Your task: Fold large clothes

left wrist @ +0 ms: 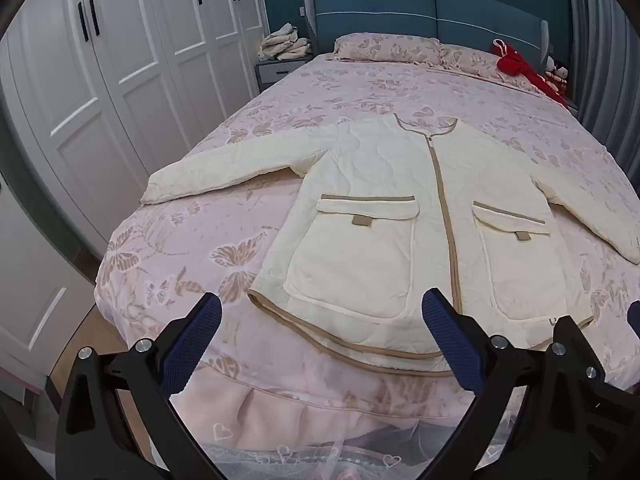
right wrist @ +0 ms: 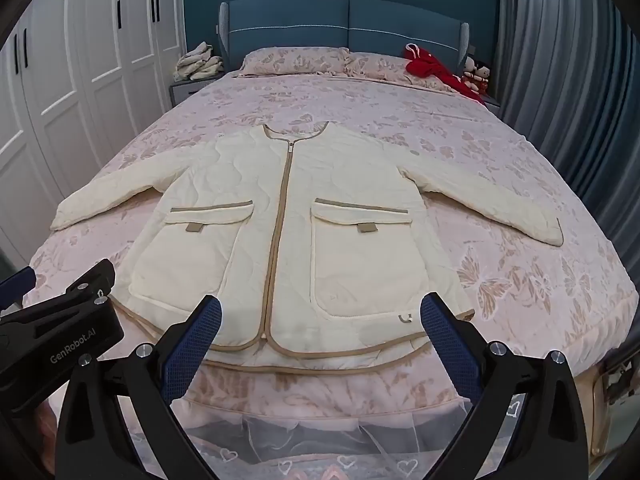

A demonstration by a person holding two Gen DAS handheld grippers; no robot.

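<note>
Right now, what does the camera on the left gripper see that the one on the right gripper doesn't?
Only the left wrist view shows the wooden floor beside the bed and more of the white wardrobe. Only the right wrist view shows the jacket's right-hand sleeve whole, and the left gripper's black body from outside. Both show the cream jacket spread flat and zipped on the pink bedspread, a red garment by the pillows, and open, empty grippers: left gripper, right gripper.

Jacket (right wrist: 288, 216): quilted matt cloth. Bedspread (right wrist: 460, 152): soft printed cloth. Wardrobe (left wrist: 120, 60): smooth, slightly glossy white.
</note>
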